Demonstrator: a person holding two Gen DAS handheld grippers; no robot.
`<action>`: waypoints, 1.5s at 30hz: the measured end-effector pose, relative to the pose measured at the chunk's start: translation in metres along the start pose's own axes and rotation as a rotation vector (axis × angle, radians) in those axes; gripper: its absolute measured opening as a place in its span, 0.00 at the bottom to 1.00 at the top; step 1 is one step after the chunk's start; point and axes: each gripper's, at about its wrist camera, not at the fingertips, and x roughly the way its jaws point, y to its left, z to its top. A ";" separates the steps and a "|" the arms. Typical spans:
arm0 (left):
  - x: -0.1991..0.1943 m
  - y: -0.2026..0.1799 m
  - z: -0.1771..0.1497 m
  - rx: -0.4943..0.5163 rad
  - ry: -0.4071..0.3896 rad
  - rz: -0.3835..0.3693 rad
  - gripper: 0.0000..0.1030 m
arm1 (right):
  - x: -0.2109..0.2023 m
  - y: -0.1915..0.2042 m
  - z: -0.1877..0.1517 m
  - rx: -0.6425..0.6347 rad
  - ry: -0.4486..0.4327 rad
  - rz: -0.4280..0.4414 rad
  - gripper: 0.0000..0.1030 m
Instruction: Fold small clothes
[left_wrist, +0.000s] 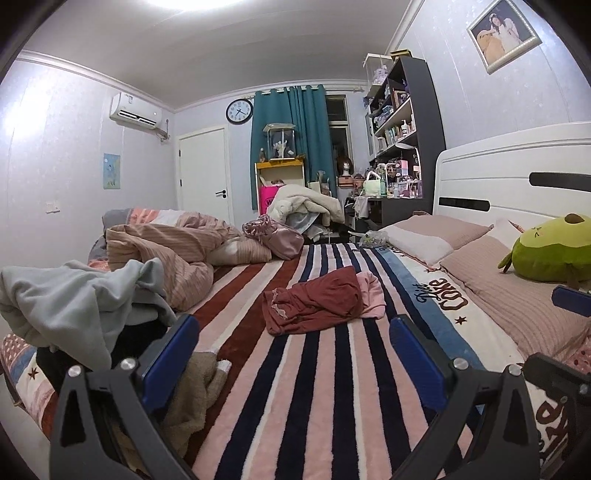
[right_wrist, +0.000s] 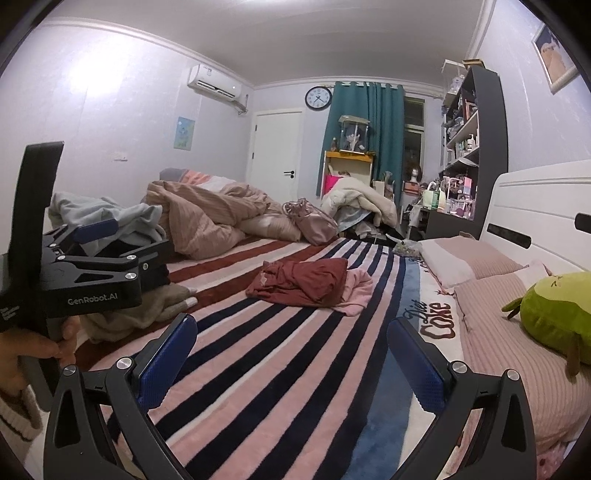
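Striped plush blanket covers my bed; a crumpled maroon garment lies mid-bed atop a pink one. My left gripper and right gripper both hover apart, empty.

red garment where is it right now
The red garment lies crumpled mid-bed on the striped blanket, ahead of both open grippers in both wrist views, overlapping a pink garment on its right.

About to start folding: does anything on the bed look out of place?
The red garment lies crumpled on the striped blanket, overlapping a pink one. More clothes are heaped at the left. Nothing looks damaged.
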 end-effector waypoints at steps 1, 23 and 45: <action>0.000 -0.001 0.000 0.003 -0.001 0.003 0.99 | 0.000 0.001 0.000 -0.003 0.001 0.000 1.00; -0.007 0.003 -0.002 -0.003 -0.008 0.009 0.99 | 0.002 -0.005 -0.005 0.013 0.008 -0.006 1.00; -0.010 0.001 0.000 0.002 -0.006 0.007 0.99 | 0.000 -0.010 -0.006 0.019 0.012 -0.016 1.00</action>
